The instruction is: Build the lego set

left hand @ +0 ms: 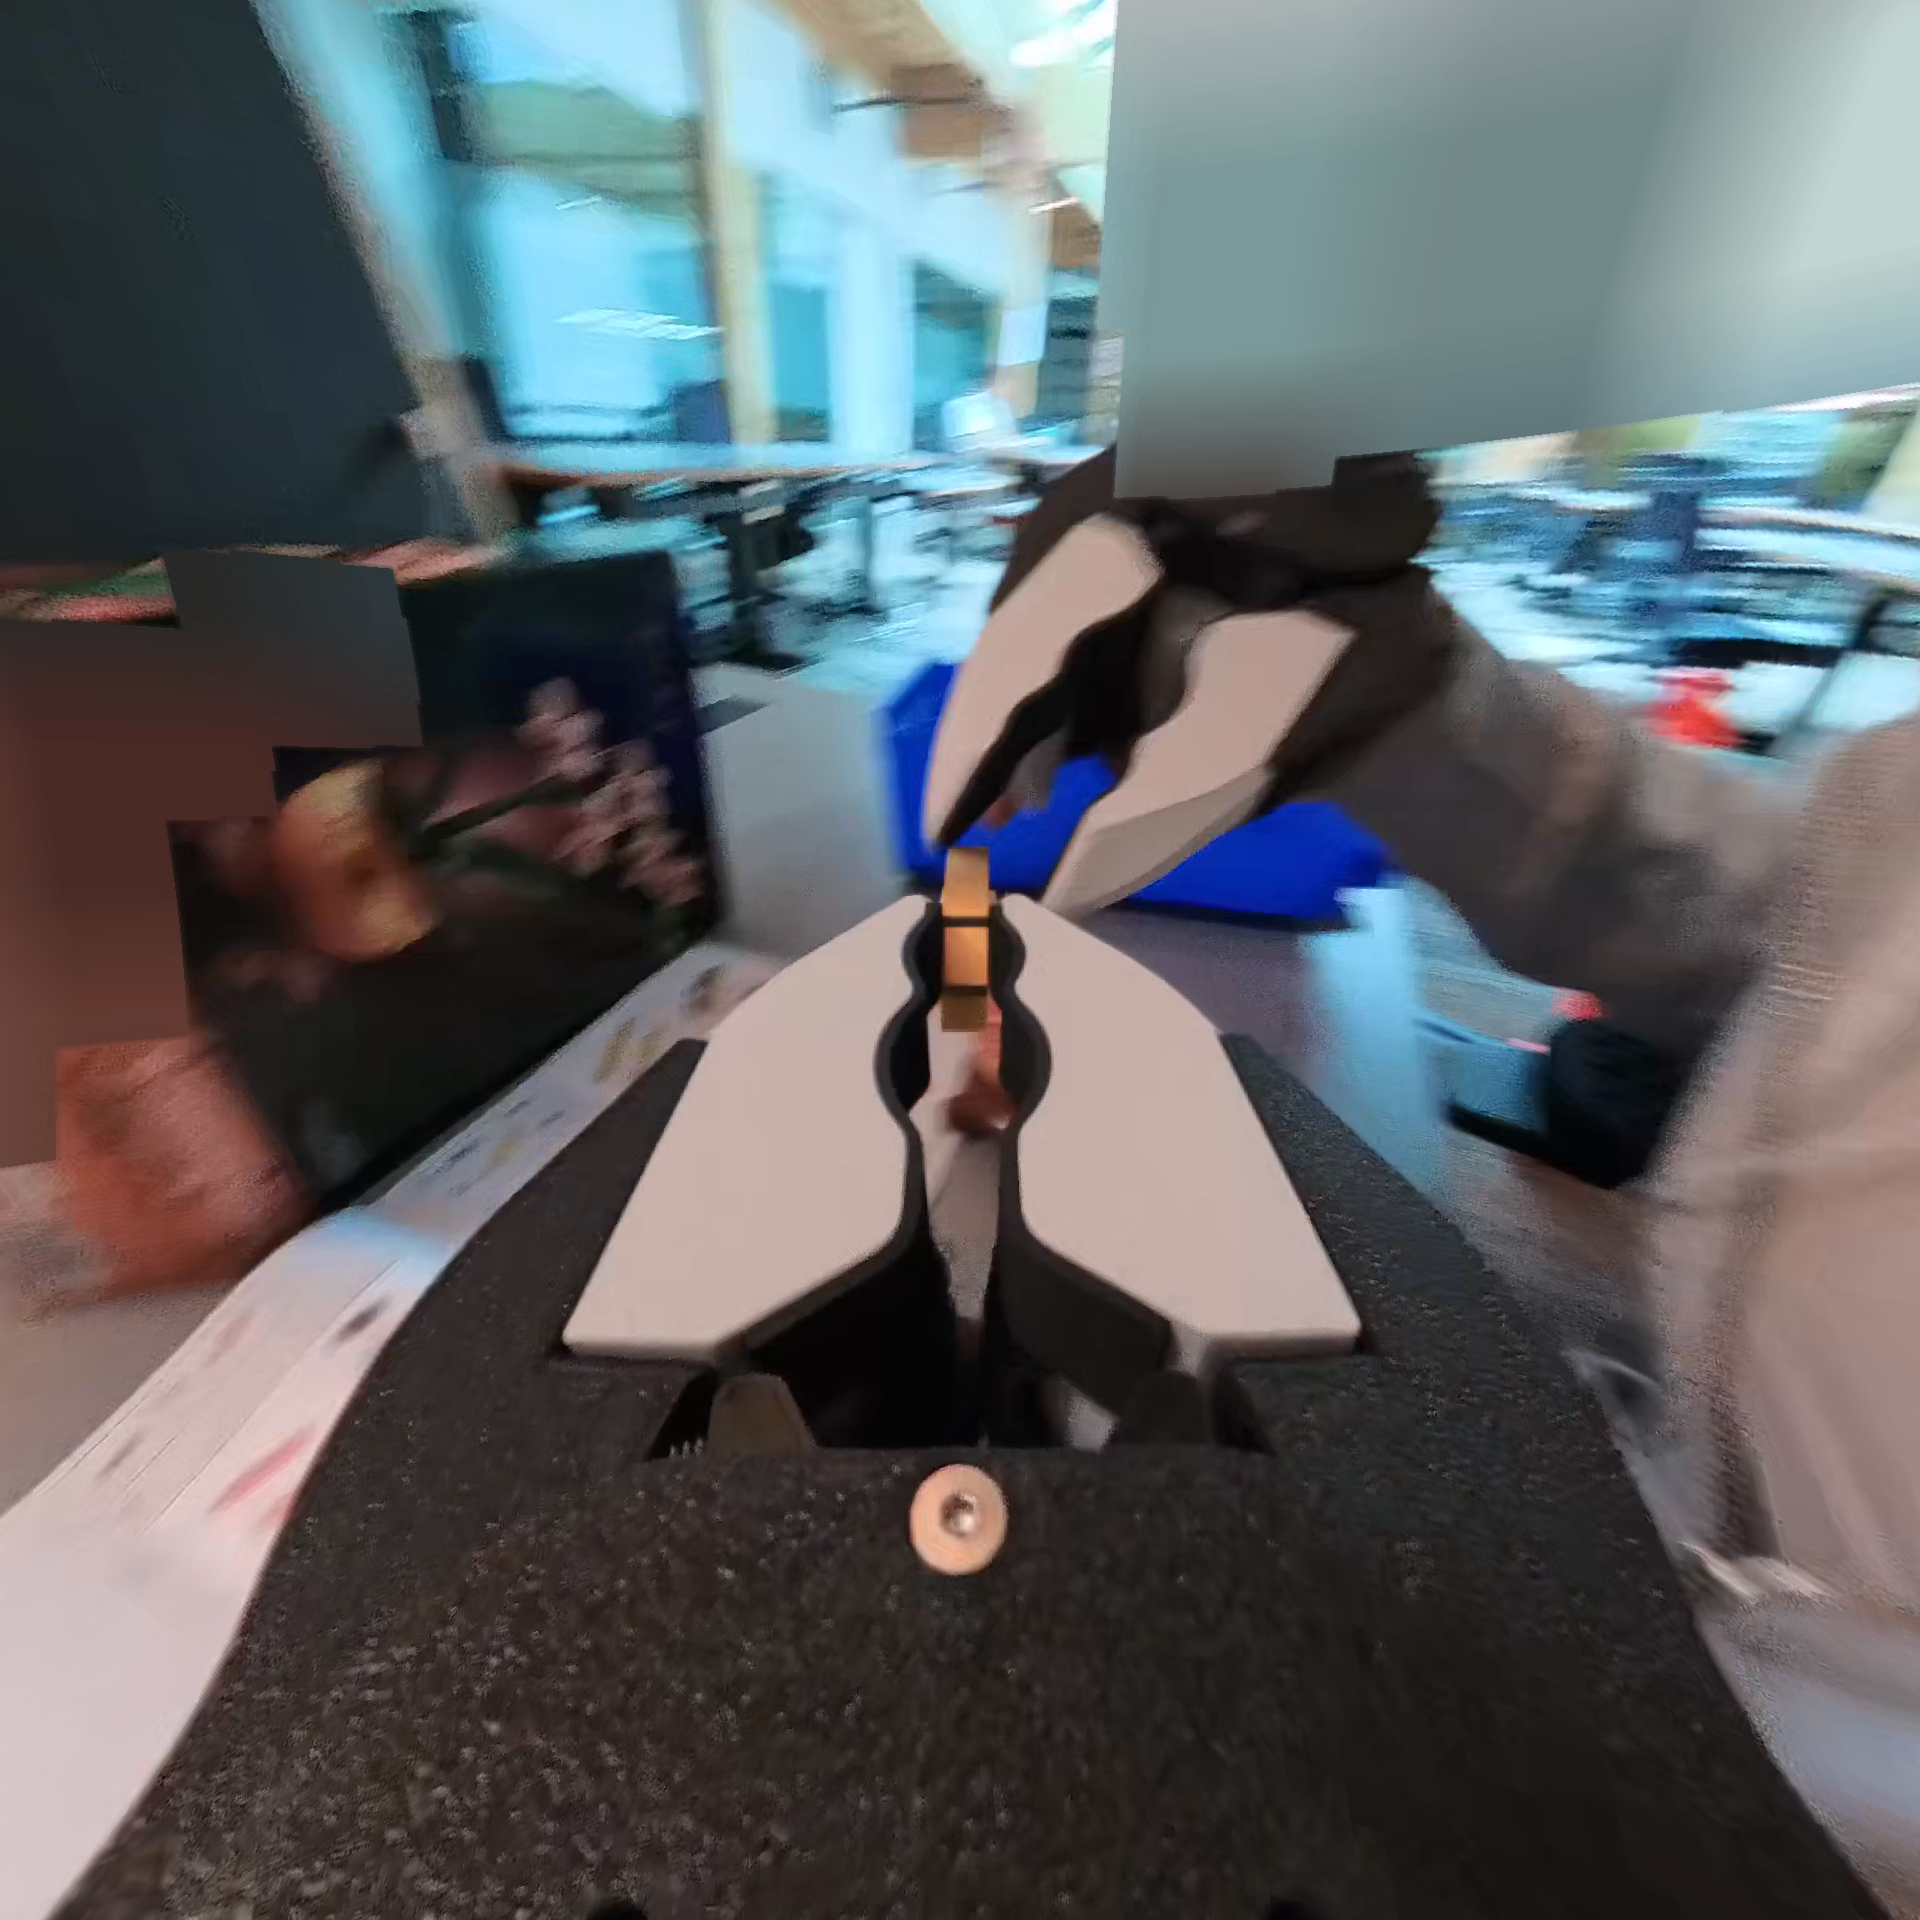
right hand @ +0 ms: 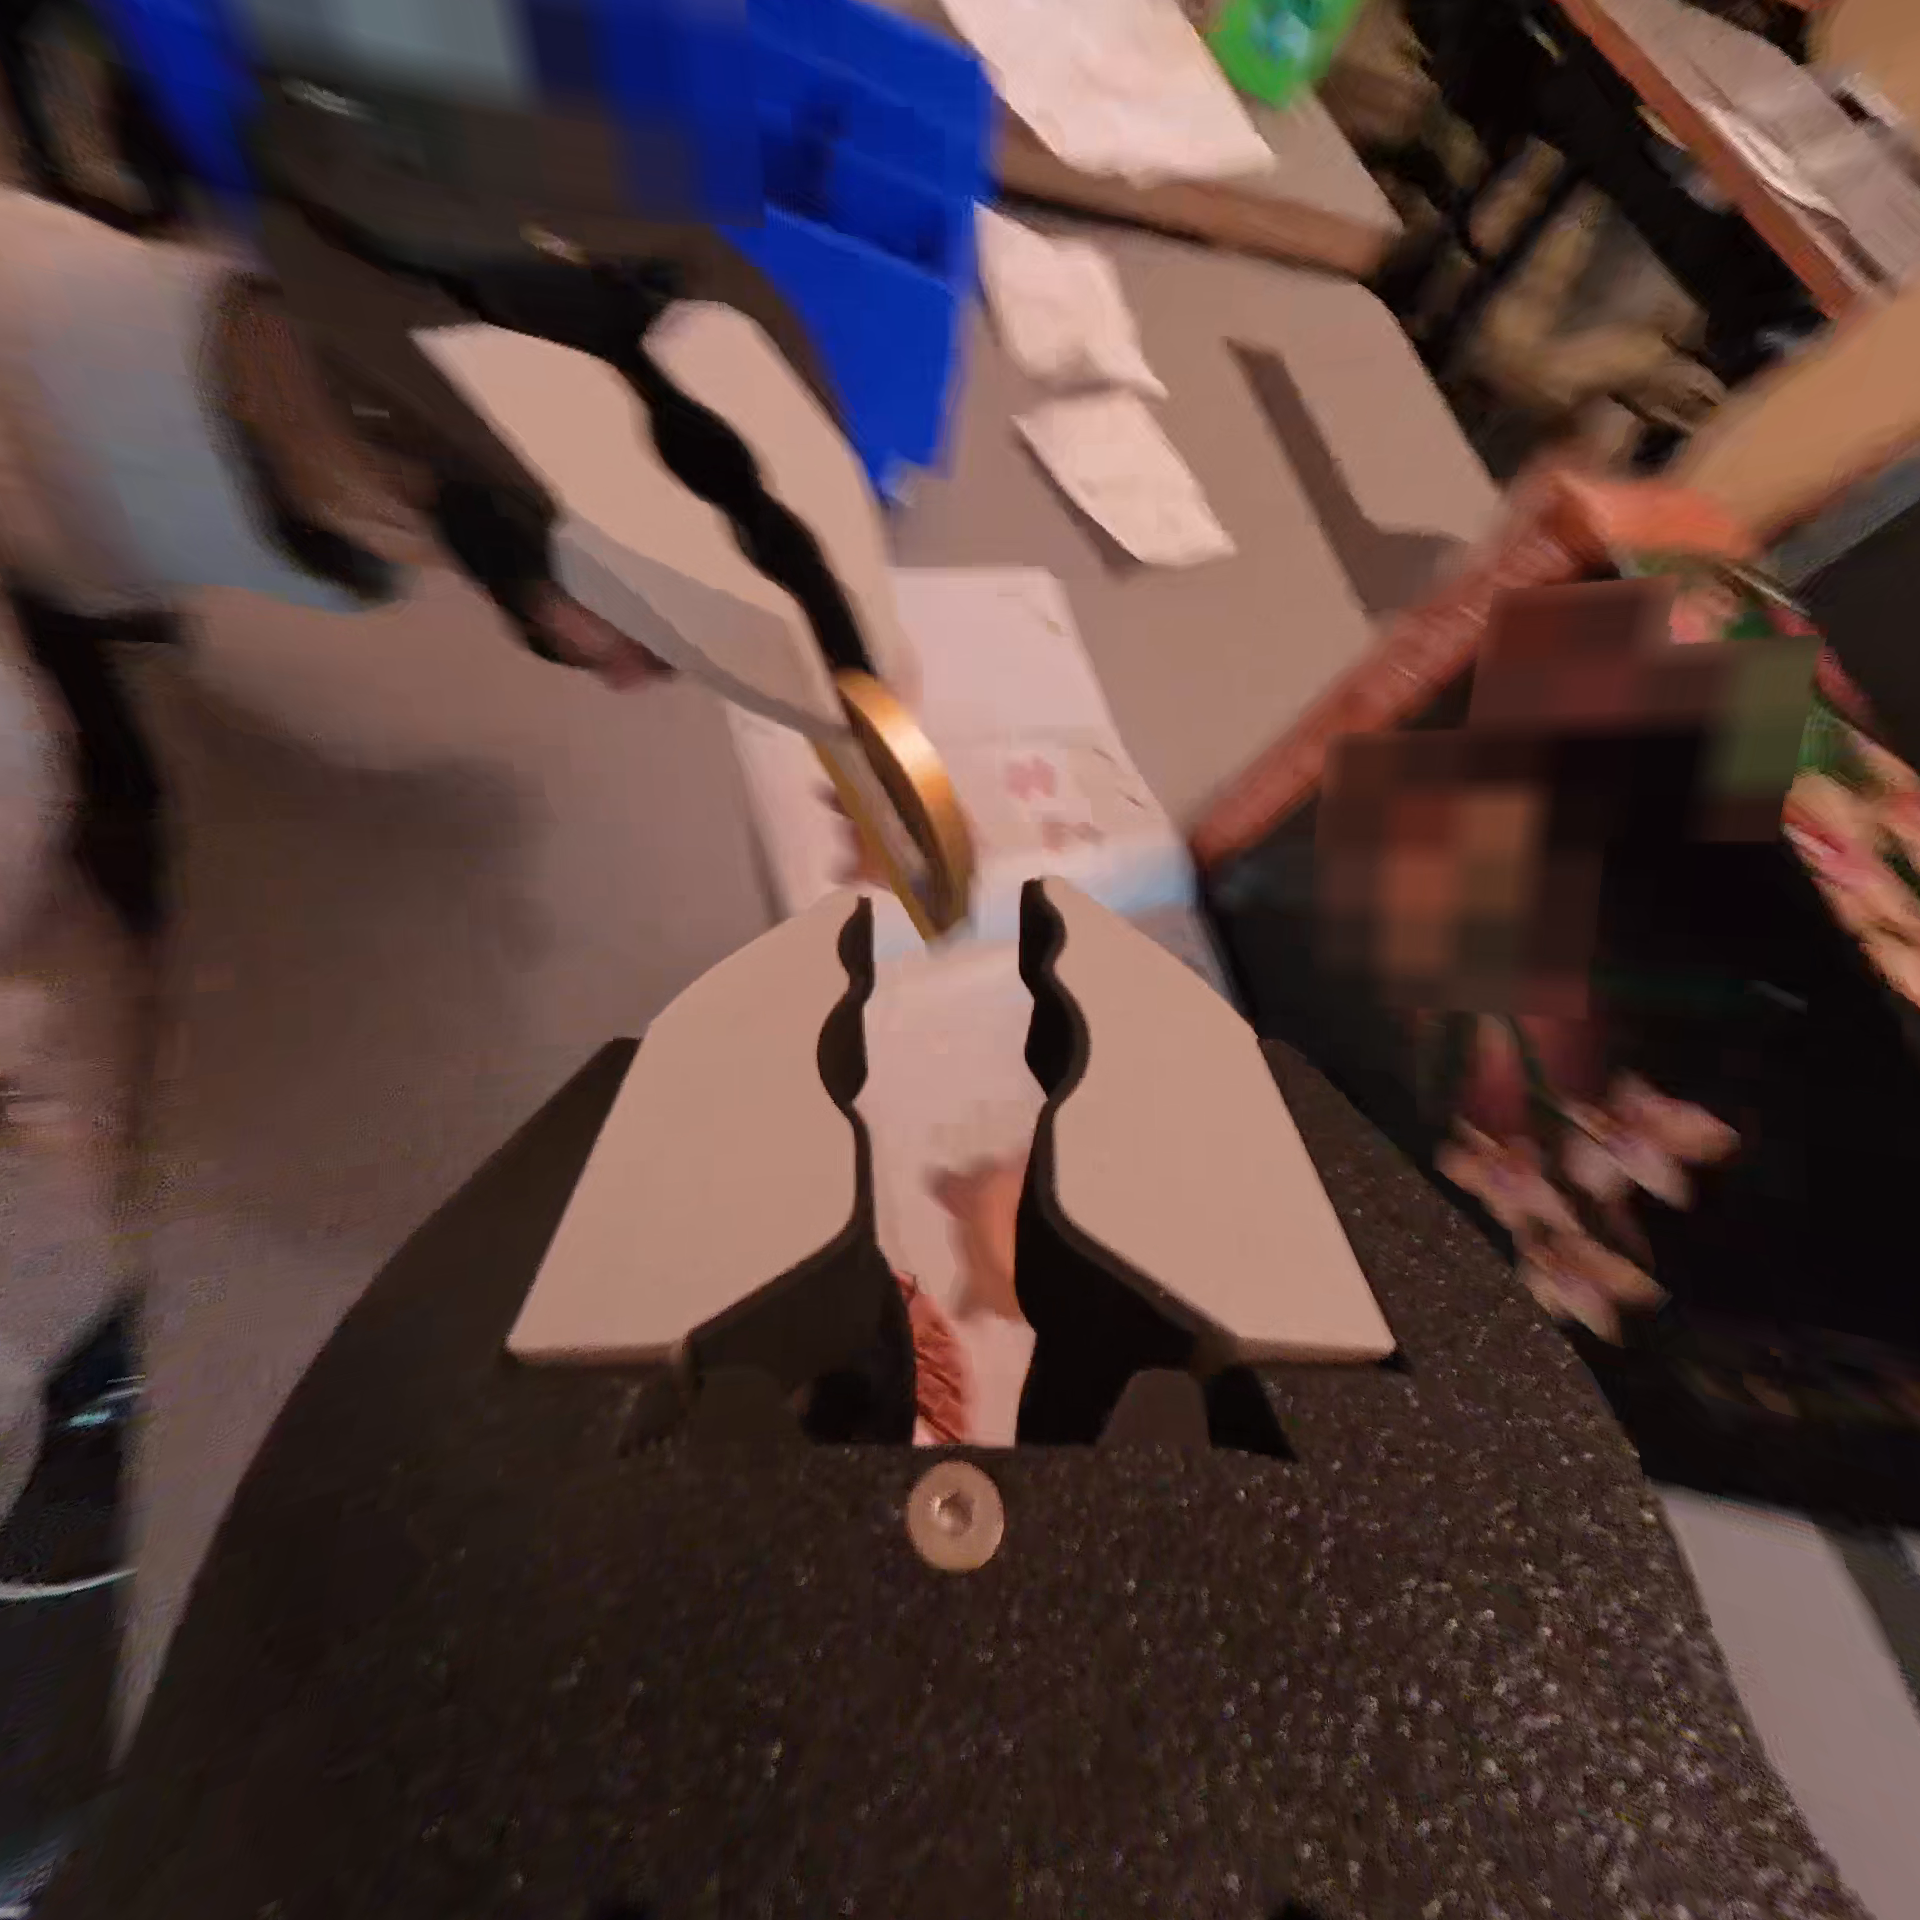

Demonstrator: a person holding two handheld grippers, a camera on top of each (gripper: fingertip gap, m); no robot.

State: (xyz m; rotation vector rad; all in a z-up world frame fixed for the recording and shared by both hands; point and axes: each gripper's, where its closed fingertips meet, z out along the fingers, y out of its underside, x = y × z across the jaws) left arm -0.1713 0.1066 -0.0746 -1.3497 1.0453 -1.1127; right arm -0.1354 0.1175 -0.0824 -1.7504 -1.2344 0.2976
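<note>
Gold ring piece [left hand: 965, 938] edge-on, upright, left gripper [left hand: 966, 914] clamped

Left wrist view: ring piece [left hand: 965, 940] at centre, clamped between left gripper [left hand: 966, 914] tips. Right gripper [left hand: 1003, 842] at 1 o'clock above it, tips just beside ring top (contact unclear). Bin [left hand: 1236, 862] behind at 2 o'clock. Box [left hand: 499, 831] at 9 o'clock. Booklet [left hand: 343, 1309] on table [left hand: 1351, 1039], 8 o'clock, before box.
</note>
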